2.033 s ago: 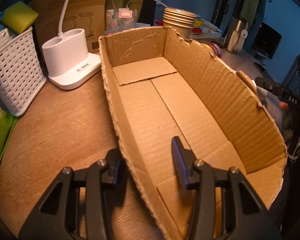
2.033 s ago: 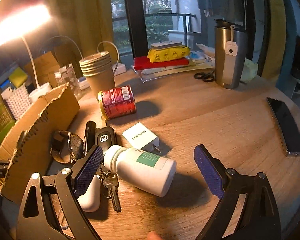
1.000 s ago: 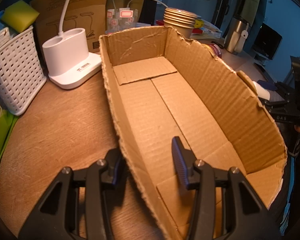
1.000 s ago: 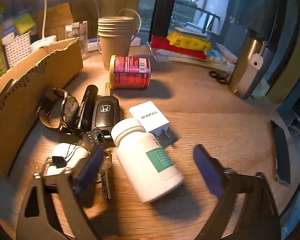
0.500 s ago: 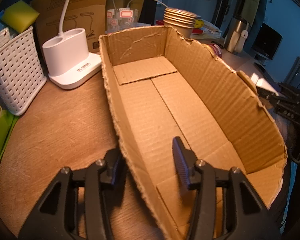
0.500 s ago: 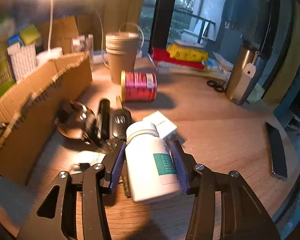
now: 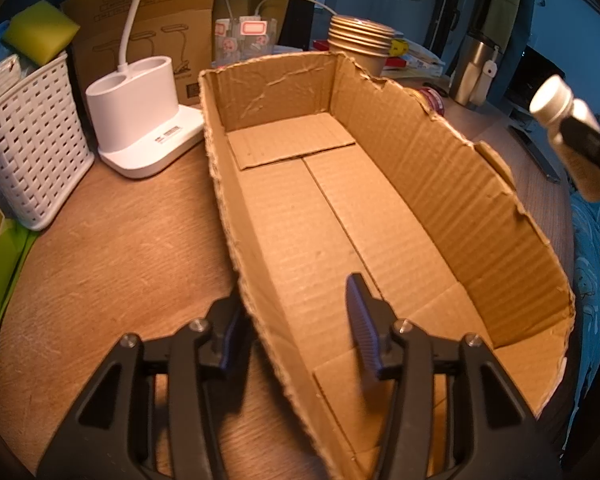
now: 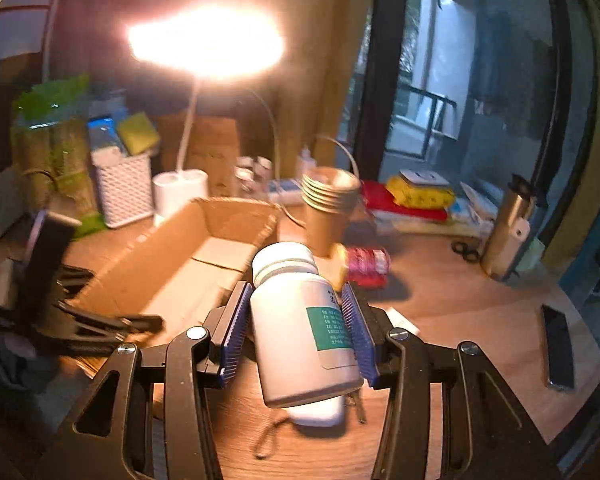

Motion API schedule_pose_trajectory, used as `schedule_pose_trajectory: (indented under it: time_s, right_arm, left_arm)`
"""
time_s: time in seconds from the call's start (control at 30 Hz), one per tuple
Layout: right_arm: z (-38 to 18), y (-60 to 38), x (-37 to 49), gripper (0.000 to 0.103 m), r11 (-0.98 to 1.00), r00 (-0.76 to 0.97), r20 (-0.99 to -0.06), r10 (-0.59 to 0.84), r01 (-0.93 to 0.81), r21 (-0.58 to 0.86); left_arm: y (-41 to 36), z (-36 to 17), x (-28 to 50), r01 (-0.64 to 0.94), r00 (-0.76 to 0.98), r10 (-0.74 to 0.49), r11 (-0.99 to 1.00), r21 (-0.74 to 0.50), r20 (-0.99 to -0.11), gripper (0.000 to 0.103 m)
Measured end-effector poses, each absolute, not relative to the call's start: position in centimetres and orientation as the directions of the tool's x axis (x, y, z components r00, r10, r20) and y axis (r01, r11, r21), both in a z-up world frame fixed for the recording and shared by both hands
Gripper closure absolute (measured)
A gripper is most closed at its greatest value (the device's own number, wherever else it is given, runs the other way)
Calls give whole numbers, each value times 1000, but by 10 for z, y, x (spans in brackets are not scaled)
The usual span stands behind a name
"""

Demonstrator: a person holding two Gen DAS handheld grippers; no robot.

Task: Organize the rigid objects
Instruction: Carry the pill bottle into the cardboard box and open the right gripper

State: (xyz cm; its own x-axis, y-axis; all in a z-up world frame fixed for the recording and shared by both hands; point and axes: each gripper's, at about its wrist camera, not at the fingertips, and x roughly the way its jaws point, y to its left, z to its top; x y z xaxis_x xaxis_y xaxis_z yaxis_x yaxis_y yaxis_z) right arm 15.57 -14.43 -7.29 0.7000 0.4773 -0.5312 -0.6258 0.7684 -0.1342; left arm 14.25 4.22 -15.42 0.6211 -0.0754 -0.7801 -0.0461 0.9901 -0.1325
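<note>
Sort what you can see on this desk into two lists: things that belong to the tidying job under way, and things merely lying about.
Part of the job:
- white pill bottle, held in the right tongs
- cardboard box, empty, one wall between the left tongs

Lying about:
- desk lamp base
- white basket
- stack of paper cups
- steel tumbler
- phone

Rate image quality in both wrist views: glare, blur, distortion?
Right wrist view: the lit lamp head blows out to white glare; the background is motion-blurred, while the white bottle in the right gripper stays fairly sharp. Left wrist view: sharp, warm, even light on the cardboard box, strong fisheye bending at the edges; the bottle at the right edge is smeared.
</note>
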Motion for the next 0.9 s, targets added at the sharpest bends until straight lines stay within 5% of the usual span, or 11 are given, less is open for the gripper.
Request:
schedule_pose_trajectory:
  time_s: [0.9]
  right_arm:
    - [-112,-77,132,55,691,587,-601,543,-718,-78]
  left_arm:
    - [42,-154,142,-46,621,-76,990,-133,-780,53]
